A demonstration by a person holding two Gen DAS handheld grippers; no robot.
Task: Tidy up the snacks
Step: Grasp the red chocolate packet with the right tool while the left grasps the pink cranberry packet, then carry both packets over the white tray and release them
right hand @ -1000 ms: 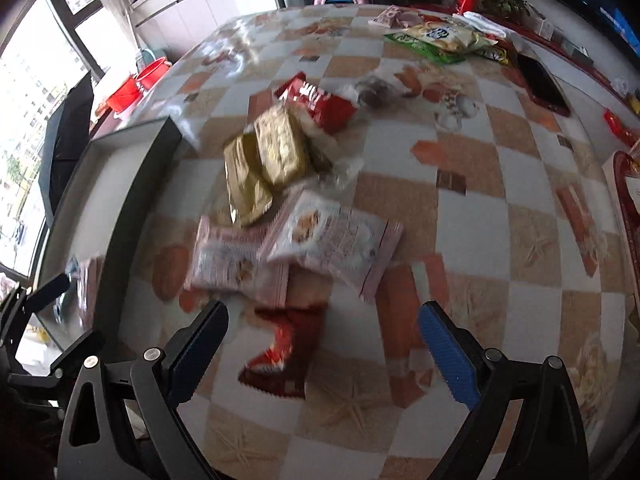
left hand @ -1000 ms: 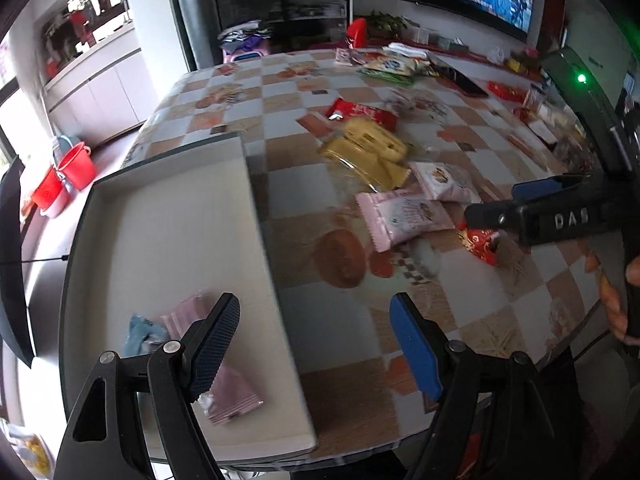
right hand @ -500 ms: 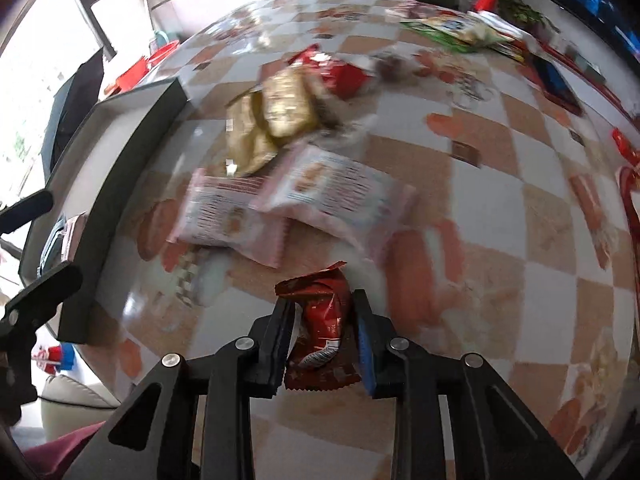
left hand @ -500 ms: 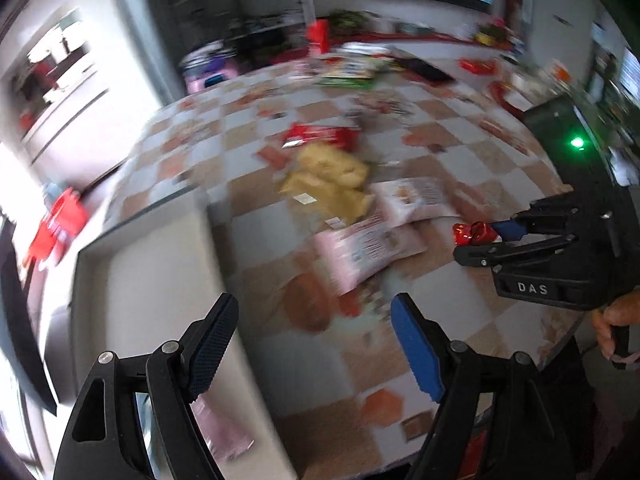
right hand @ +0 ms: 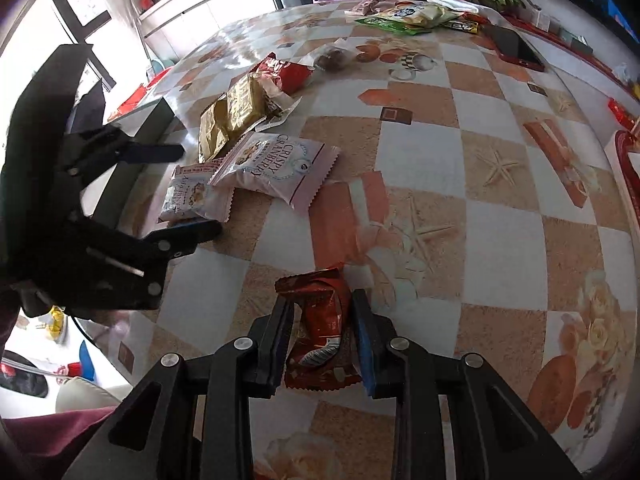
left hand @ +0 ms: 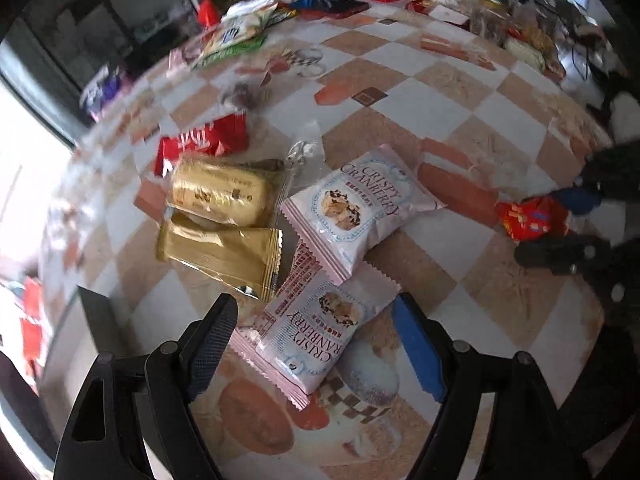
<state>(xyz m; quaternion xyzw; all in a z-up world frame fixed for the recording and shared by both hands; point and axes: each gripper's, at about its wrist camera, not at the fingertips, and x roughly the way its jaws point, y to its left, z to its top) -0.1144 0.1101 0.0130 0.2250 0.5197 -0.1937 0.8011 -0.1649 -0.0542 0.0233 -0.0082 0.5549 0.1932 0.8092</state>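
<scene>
My right gripper (right hand: 322, 338) is shut on a small red snack packet (right hand: 320, 320) and holds it just above the checked table; it shows at the right of the left wrist view (left hand: 530, 218). My left gripper (left hand: 316, 340) is open and straddles the nearer pink Crispy Cranberry packet (left hand: 316, 328). A second pink packet (left hand: 356, 204) overlaps it. Two gold packets (left hand: 218, 192) and a red packet (left hand: 200, 142) lie beyond. In the right wrist view the left gripper (right hand: 188, 192) is at the left by the pink packets (right hand: 272, 164).
The grey tray's corner (left hand: 96, 312) is at the left; its wall shows in the right wrist view (right hand: 148, 124). More snack bags (right hand: 404, 14) and a phone (right hand: 516, 50) lie at the table's far side. A red tray edge (right hand: 624, 160) is at the right.
My left gripper has swung from over the tray to the pink packets. My right gripper closed on the red packet and has lifted it slightly.
</scene>
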